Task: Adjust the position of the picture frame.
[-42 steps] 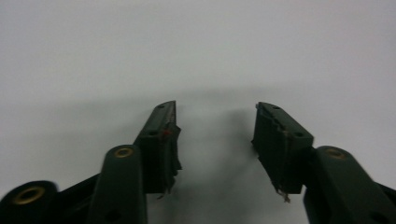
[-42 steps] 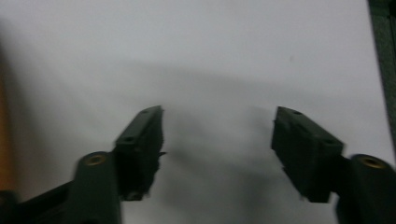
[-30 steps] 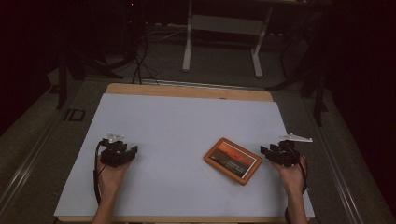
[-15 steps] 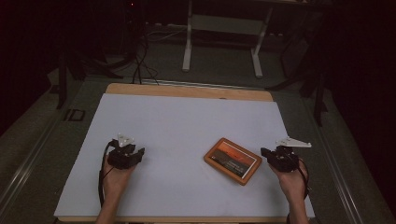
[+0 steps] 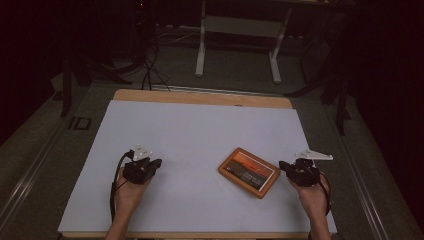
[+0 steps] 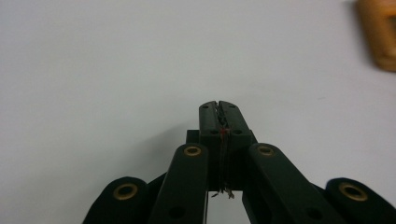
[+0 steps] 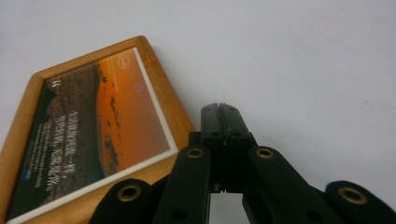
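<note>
A wooden picture frame holding an orange sunset print lies flat on the white table cover, right of centre. My right gripper rests just off the frame's right corner, jaws pressed together and holding nothing; in the right gripper view the picture frame lies close on the left of the right gripper. My left gripper sits on the sheet at the left, well apart from the frame, also shut and holding nothing. The left gripper view has the left gripper over bare sheet, with the frame's corner at the top right.
The white cover spans a wooden table. Beyond the far edge stand a white desk frame and cables on a dark floor. A metal rail runs along the left.
Both hands have drawn back toward the near edge and lowered. The left gripper moved slightly right, and the right gripper stays beside the frame's right corner. The frame has not moved.
</note>
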`<state>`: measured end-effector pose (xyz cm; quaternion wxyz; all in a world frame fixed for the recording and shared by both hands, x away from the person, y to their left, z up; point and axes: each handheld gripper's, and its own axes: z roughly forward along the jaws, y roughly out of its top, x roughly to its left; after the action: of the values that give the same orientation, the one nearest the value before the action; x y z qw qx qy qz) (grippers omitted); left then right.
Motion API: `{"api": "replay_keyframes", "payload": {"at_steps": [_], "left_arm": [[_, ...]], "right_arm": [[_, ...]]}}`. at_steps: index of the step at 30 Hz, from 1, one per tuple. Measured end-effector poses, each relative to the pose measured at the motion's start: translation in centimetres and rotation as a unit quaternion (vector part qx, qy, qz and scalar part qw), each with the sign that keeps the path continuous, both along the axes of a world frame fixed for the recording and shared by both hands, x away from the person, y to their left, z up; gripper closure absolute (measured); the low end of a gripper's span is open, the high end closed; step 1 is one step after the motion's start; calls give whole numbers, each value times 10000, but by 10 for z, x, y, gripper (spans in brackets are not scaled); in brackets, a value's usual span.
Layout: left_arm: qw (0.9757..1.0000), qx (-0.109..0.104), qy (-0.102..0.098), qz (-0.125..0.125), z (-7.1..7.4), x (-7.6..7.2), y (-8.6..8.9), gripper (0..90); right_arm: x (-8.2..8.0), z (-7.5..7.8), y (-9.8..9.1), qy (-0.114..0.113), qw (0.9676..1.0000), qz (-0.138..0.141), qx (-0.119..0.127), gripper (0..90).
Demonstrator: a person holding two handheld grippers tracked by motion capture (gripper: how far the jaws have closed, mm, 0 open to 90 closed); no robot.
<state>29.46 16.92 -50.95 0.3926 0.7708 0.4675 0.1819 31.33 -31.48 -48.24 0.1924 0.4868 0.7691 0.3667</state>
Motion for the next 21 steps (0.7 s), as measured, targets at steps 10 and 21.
{"api": "replay_keyframes", "payload": {"at_steps": [10, 21], "left_arm": [[9956, -240, -96, -898, 9, 5, -58, 894], [9838, -221, -225, -1766, 18, 23, -137, 895]], "right_arm": [[-1, 6, 0, -35, 10000, 32, 12, 900], [-2, 3, 3, -4, 9999, 125, -56, 897]]}}
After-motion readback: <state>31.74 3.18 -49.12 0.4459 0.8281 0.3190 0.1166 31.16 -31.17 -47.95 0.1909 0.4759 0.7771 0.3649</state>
